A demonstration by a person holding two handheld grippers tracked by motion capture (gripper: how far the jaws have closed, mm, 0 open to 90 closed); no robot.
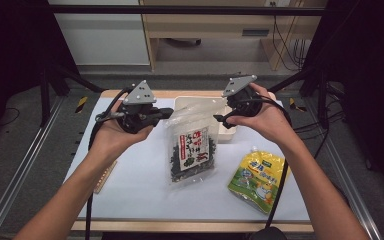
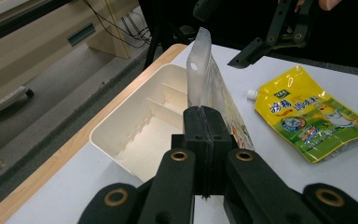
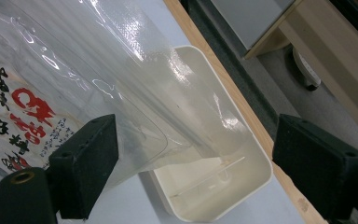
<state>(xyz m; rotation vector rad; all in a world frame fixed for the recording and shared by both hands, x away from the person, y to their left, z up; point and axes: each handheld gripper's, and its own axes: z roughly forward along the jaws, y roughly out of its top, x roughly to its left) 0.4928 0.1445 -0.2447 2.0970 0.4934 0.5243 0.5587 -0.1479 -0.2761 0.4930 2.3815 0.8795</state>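
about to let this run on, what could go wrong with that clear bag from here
1. The left tool pinches only the clear top edge of the dark-snack bag; the filled lower part hangs heavy, so the film could slip or tear.
2. The right tool stands open around the bag's other corner, so one grip carries the load.
3. The white divided tray sits right beside the bag; a swing could nudge it toward the table's edge.
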